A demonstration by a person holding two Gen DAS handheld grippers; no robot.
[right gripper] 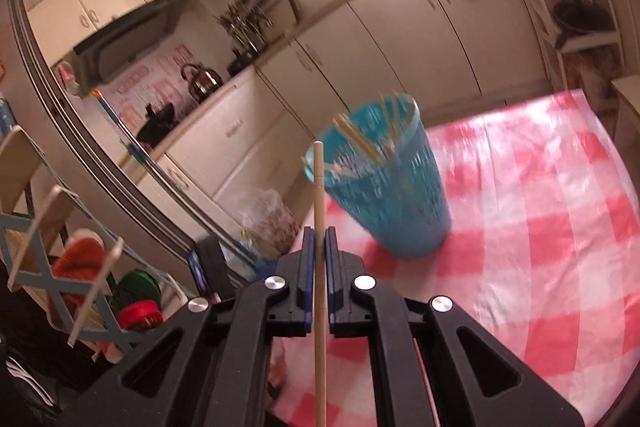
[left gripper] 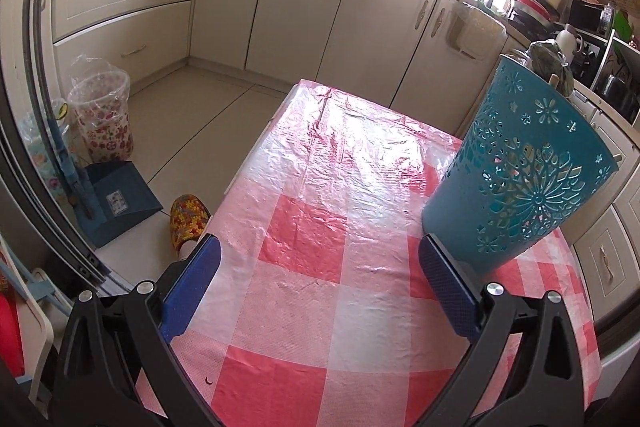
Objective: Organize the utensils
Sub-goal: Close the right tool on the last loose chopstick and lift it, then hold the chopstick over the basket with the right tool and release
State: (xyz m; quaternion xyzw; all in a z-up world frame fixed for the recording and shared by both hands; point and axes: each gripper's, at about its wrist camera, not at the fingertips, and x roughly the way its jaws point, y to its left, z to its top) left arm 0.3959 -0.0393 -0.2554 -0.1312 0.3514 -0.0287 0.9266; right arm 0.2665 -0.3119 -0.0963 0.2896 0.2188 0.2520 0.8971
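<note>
The right gripper (right gripper: 319, 239) has its jaws pressed together on a single wooden chopstick (right gripper: 319, 187), which runs straight through the gap between the blue pads and stands clear of them at both ends; its upper tip reaches the level of the rim of the teal perforated holder (right gripper: 404, 195). The chopstick is held apart from the holder, to the left of it in the right wrist view. The holder stands upright on the table covered with a red-and-white checked cloth (right gripper: 540, 227) under clear plastic film. Several pale sticks (right gripper: 360, 139) lean inside the holder and project above its rim; motion blur prevents an exact count. The left gripper (left gripper: 319, 255) has its jaws spread wide, with nothing between the pads, and hangs over a bare part of the table. In the left wrist view the holder (left gripper: 520, 167) sits just beyond the right-hand pad (left gripper: 448, 287), near it; whether they touch cannot be told. A cutout flower pattern covers the holder wall. Kitchen cabinets (left gripper: 304, 15) line the far side of the room.
</note>
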